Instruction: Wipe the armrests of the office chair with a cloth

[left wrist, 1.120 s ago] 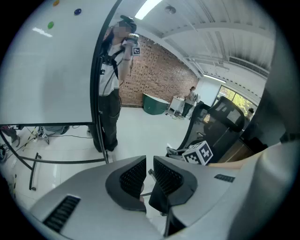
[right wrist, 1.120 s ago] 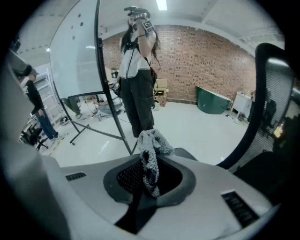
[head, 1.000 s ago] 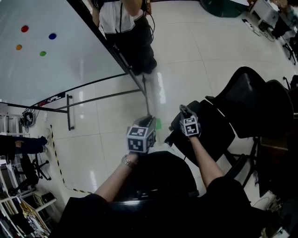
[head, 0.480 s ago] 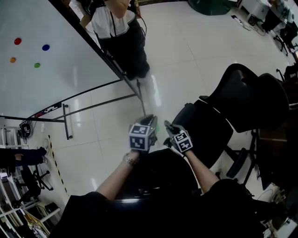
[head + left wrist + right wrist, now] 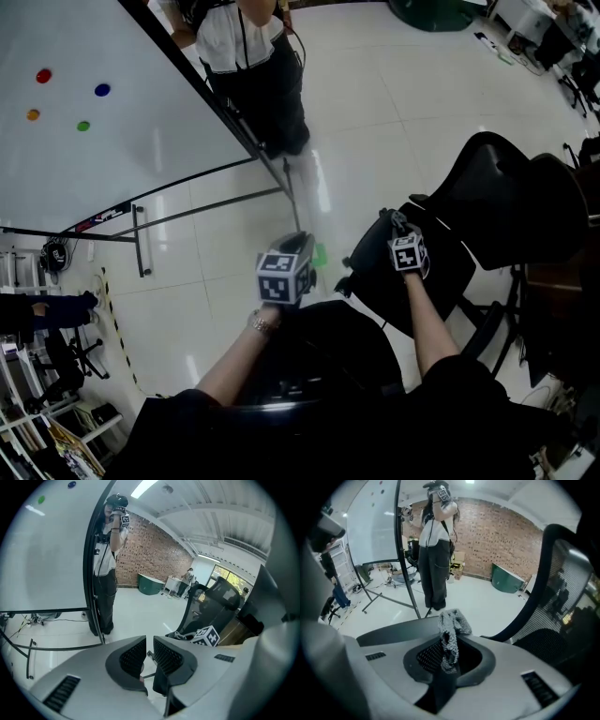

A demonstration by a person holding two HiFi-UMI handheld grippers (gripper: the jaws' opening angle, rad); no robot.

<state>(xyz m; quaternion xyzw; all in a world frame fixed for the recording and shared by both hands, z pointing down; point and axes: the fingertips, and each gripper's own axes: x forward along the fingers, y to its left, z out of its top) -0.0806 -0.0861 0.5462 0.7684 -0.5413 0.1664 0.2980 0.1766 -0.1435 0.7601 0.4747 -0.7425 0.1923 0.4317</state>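
Note:
The black office chair (image 5: 450, 239) stands at the right of the head view, its seat facing me. My right gripper (image 5: 398, 225) hovers over the seat's near left side, shut on a grey cloth (image 5: 450, 637) that sticks up from between its jaws. In the right gripper view the chair's mesh backrest (image 5: 562, 592) curves up on the right. My left gripper (image 5: 300, 248) is held over the floor left of the chair. Its pads (image 5: 164, 654) stand almost together with nothing between them. The left gripper view shows the chair (image 5: 220, 604) ahead on the right.
A whiteboard (image 5: 94, 112) on a metal stand (image 5: 141, 244) fills the upper left. A person (image 5: 253, 66) stands beside it on the white tiled floor. A small green thing (image 5: 320, 253) lies on the floor near the left gripper. Shelves (image 5: 37, 394) line the left edge, and more dark furniture (image 5: 562, 281) stands far right.
My right gripper swung left toward the left gripper half a second ago and has now moved back right, over the chair seat. The left gripper has hardly moved.

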